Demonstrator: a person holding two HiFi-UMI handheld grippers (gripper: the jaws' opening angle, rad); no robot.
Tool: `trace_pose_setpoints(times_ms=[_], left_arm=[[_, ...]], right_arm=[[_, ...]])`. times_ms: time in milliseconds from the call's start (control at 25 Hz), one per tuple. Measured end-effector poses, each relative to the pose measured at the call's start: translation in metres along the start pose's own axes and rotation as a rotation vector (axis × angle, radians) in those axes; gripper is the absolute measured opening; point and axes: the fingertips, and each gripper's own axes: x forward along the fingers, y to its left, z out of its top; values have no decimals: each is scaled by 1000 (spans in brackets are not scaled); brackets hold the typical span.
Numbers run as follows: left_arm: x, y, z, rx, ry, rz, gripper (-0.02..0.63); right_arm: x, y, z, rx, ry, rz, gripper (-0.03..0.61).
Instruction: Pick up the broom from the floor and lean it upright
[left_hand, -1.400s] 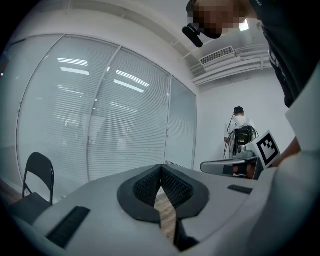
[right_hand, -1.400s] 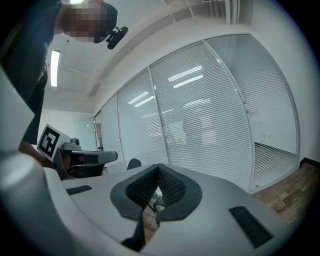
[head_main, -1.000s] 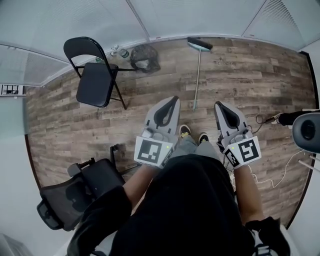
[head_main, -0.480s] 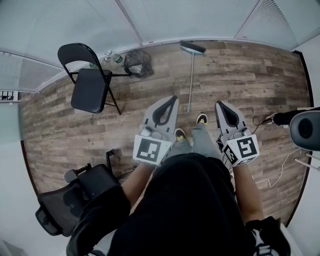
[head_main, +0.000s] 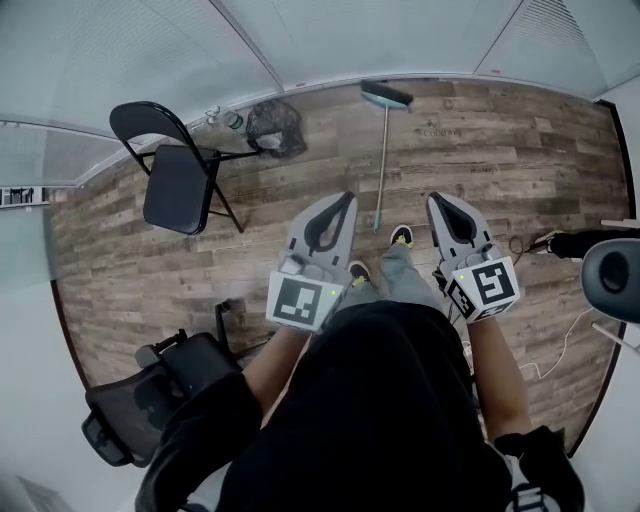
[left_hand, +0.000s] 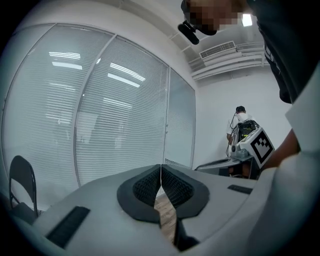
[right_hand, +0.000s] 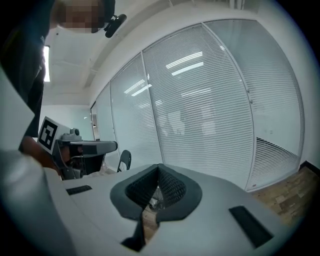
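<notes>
The broom lies flat on the wooden floor ahead of me, its teal bristle head by the far wall and its thin handle running back toward my feet. My left gripper is shut and empty, held above the floor a little left of the handle's near end. My right gripper is also shut and empty, to the right of the handle. In the left gripper view the jaws meet with only floor showing below them. In the right gripper view the jaws are closed the same way.
A black folding chair stands at the back left, with a dark bag and bottles beside it near the wall. An office chair sits at my near left. Cables trail on the floor at right. Glass walls with blinds enclose the room.
I have stepped forward toward the broom; both grippers moved ahead with me, and the handle's near end now lies between them. Both stayed shut.
</notes>
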Motion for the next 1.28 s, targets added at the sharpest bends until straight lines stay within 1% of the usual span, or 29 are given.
trace_pose_setpoints(times_ms=[200, 320, 440, 560, 680, 760, 840, 1000, 1120, 1280], left_arm=[[50, -9, 8, 15, 15, -3, 20], [80, -9, 7, 23, 43, -1, 20], [102, -7, 2, 22, 80, -2, 20], [117, -4, -1, 7, 104, 6, 20], [125, 8, -8, 11, 122, 48, 20], [127, 16, -14, 14, 119, 64, 20], [132, 25, -23, 9, 117, 64, 20], [135, 48, -53, 0, 165, 71, 20], [132, 55, -79, -9, 187, 37, 21], [129, 69, -122, -4, 213, -5, 20]], right_arm=[[16, -42, 0, 15, 22, 48, 8], [28, -69, -2, 34, 39, 68, 8], [42, -91, -9, 73, 77, 82, 8], [56, -104, -19, 106, 111, 105, 8], [71, -108, -31, 99, 149, 140, 8], [80, -107, -41, 102, 181, 165, 8], [91, -106, -50, 104, 212, 180, 9], [117, -99, -73, 93, 267, 195, 9], [131, -92, -96, 74, 320, 194, 9], [152, -79, -133, 14, 399, 212, 9]])
